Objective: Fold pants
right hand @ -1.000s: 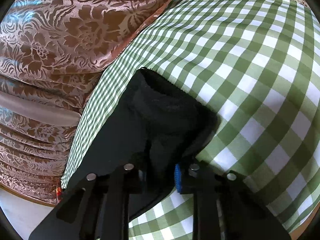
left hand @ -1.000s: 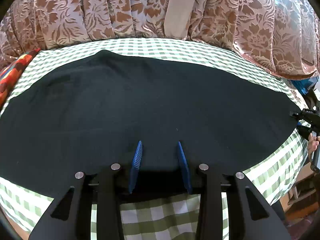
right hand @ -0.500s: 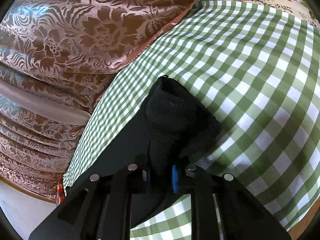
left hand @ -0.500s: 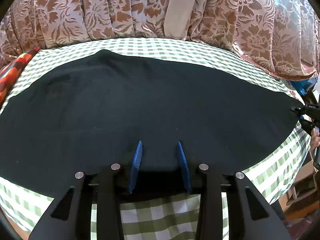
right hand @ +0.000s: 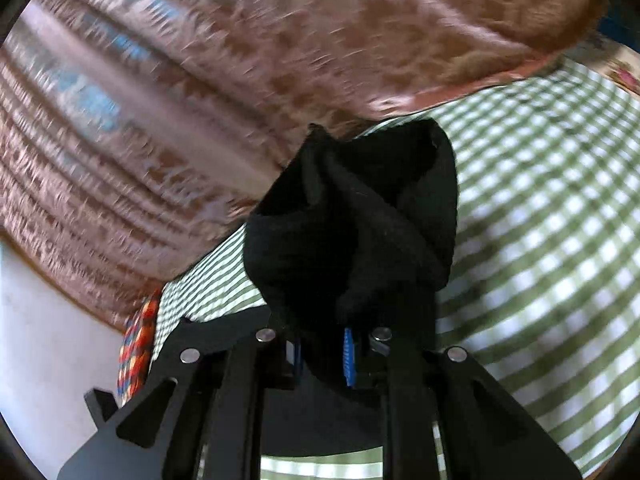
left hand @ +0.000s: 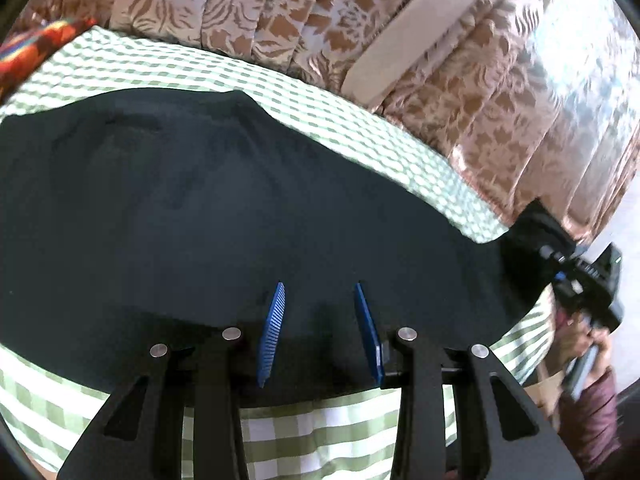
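Black pants [left hand: 200, 220] of a matt, fine knit, spread wide and nearly flat over a green-and-white checked tablecloth [left hand: 320, 440], with soft low creases near the far edge. One end lifted off the cloth and bunched into thick twisted folds [right hand: 360, 220], fuzzy at the hem. Right gripper [right hand: 324, 344] closed tight on this bunch, blue ribbed pads almost hidden in the fabric; seen also from the left wrist camera at the far right end of the garment, held by a hand [left hand: 592, 340] in a dark red sleeve [left hand: 592, 432]. Left gripper [left hand: 320, 286] over the near edge of the pants, fingers apart, the ribbed blue face of one pad [left hand: 272, 332] bare, black cloth lying below and between them, no pinch visible. Behind the table, hanging in deep pleats, a shiny brown curtain [left hand: 280, 12] with a woven flower pattern, crossed by a plain pale band [left hand: 420, 36]. At the far left edge of the table, a bright orange, red and blue patterned cloth [left hand: 36, 44]. Right wrist view blurred.
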`<state>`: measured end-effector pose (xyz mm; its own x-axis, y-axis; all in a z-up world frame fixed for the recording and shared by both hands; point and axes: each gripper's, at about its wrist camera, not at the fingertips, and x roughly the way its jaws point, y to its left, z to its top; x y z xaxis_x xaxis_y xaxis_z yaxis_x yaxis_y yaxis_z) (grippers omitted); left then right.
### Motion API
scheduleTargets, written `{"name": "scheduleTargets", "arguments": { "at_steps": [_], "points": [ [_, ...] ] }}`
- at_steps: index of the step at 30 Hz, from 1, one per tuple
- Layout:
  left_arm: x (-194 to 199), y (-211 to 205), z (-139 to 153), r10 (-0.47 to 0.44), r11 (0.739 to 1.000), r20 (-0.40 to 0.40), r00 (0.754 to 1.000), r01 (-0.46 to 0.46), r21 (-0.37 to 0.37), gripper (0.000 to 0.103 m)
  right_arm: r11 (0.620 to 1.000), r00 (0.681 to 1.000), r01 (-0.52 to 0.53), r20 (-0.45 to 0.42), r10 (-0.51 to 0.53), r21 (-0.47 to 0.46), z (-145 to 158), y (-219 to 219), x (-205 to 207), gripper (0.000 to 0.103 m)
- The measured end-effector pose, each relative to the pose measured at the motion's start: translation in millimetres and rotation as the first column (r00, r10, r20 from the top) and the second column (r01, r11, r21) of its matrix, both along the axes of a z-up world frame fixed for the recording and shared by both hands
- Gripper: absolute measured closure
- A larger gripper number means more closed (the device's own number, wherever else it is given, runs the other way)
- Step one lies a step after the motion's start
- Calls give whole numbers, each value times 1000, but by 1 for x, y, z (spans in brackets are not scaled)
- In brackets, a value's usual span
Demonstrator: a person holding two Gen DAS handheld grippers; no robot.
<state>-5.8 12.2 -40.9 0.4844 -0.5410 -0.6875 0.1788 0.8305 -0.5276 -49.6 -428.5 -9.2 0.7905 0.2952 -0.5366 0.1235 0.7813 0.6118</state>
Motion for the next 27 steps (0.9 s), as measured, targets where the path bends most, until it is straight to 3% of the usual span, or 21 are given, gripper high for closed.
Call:
{"name": "scheduleTargets", "arguments": {
  "at_steps": [6, 10, 15, 17, 18, 20, 22, 24, 25, 27],
  "points": [
    [7, 13, 9, 4, 990, -1, 1000, -5, -143, 68, 977, 977, -213, 23, 213, -21, 14, 78, 24, 89],
    [16, 24, 14, 7, 967, -9, 1000, -9, -256, 68, 922, 925, -381, -13, 381, -77, 10, 152, 44, 89],
    [26, 39, 11, 6, 937, -51, 999, -24, -348, 68, 815, 832, -555, -114, 543, -166, -23, 238, 56, 89],
    [28, 44, 9, 10, 930, -68, 998, -34, -366, 62, 790, 820, -573, -162, 550, -217, -38, 258, 58, 89],
    [30, 47, 7, 8, 923, -79, 997, -38, -383, 50, 781, 814, -581, -178, 553, -230, -44, 264, 59, 89],
    [33, 52, 1, 8, 901, -111, 994, -56, -430, 48, 754, 801, -598, -208, 561, -271, -55, 275, 58, 88],
    [37, 55, -3, 14, 888, -127, 992, -71, -455, 46, 728, 792, -610, -212, 572, -313, -59, 282, 55, 85],
    [40, 56, -6, 10, 877, -149, 989, -80, -474, 35, 711, 778, -626, -192, 599, -319, -60, 287, 50, 66],
    [43, 54, -9, -5, 864, -167, 986, -80, -497, 34, 705, 763, -643, -178, 621, -297, -60, 290, 47, 63],
    [46, 51, -10, -16, 864, -179, 984, -77, -498, 34, 689, 742, -667, -161, 651, -284, -57, 291, 41, 60]
  ]
}}
